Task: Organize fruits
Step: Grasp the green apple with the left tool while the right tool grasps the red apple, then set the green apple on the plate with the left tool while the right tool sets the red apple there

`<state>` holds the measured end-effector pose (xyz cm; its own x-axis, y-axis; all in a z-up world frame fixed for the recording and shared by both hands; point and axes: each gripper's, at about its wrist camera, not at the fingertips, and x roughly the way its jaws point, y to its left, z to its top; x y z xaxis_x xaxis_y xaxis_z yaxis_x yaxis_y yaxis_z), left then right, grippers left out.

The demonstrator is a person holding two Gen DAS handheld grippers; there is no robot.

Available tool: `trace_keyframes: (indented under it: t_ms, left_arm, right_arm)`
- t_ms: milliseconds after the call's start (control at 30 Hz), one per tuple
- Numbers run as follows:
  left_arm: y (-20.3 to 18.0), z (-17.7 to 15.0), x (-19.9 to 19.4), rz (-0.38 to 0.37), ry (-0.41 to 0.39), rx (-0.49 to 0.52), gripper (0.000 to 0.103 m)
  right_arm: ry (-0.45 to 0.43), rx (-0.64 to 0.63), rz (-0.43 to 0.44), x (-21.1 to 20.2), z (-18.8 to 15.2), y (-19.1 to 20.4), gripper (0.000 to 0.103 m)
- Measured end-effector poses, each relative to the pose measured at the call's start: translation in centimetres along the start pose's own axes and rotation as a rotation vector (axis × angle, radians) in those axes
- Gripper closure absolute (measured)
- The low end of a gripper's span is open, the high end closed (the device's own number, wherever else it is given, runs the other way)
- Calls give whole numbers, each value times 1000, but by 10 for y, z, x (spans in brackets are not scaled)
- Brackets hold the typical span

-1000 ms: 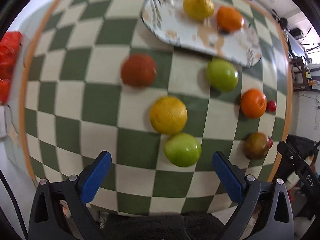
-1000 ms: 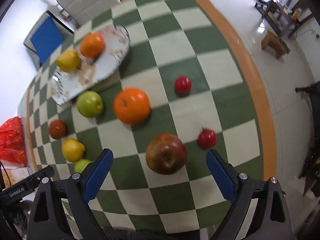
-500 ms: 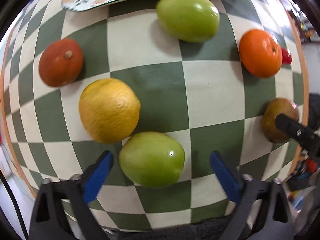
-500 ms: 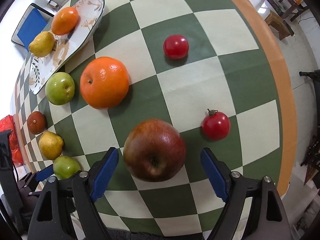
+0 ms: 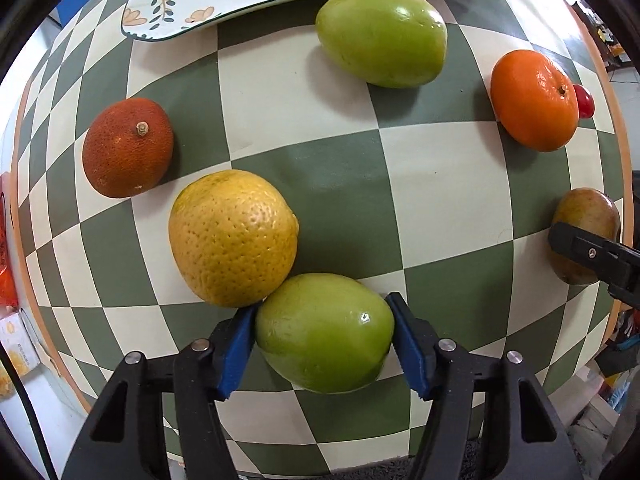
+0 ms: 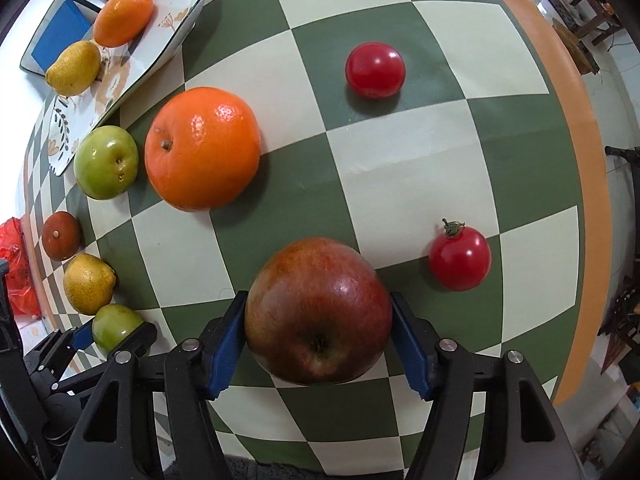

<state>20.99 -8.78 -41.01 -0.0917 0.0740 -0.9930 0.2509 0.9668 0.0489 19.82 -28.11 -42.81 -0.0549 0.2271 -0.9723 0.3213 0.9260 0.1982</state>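
- While both tongs sit low over the checkered table [image 5: 440, 176], each clenched on one fruit; neither fruit visibly lifted.
- Left gripper [image 5: 322, 338]: blue pads pressed to both flanks of near green fruit [image 5: 325, 332], grasping at widest girth.
- Just ahead-left of left gripper: yellow citrus [image 5: 233, 237], touching the held green fruit; risk of nudging on lift.
- Further ahead-left: dark russet orange [image 5: 128, 147]. Ahead-right: second green fruit [image 5: 382, 36], right beside plate [image 5: 168, 12] rim. Far right: bright orange [image 5: 534, 99], small red tomato peeking behind.
- Right gripper [image 6: 318, 338]: pads clamped on sides of red apple [image 6: 318, 311], calyx end facing camera.
- Ahead-right of right gripper: stemmed tomato [image 6: 460, 258]; further ahead, round tomato [image 6: 375, 69]. Ahead-left: the bright orange, then the plate carrying a small orange [image 6: 123, 17] and lemon [image 6: 73, 68].
- Handling, judged: apple firm, moderately heavy, glossy skin, so slip likely if squeezed off-centre; grip across equator looks right.
- Green fruit smooth, waxy, oval; best held across short axis, as now; likely to rotate if tilted.
- Tomatoes soft, easily bruised; light pressure only, avoid stem.
- Citrus pebbled, grippy, forgiving.
- Likely next: straight lift, then carry toward plate far ahead; clearance from yellow citrus wanted first.
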Motion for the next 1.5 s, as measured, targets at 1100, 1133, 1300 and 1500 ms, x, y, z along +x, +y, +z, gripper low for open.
trace_keyframes:
  t_ms: [1100, 1133, 1300, 1500]
  left_arm:
    - [157, 199, -81, -70, -113, -252, 42]
    - [158, 202, -77, -71, -106, -257, 42]
    - [160, 207, -63, -73, -77, -259, 42]
    - [157, 205, -53, -62, -47, -243, 42]
  right_arm:
    - [-133, -216, 68, -32, 159, 171, 34]
    - [-126, -221, 62, -27, 160, 171, 34]
    - [-96, -228, 60, -13, 165, 170, 34]
    - [-77, -212, 75, -11, 168, 162, 33]
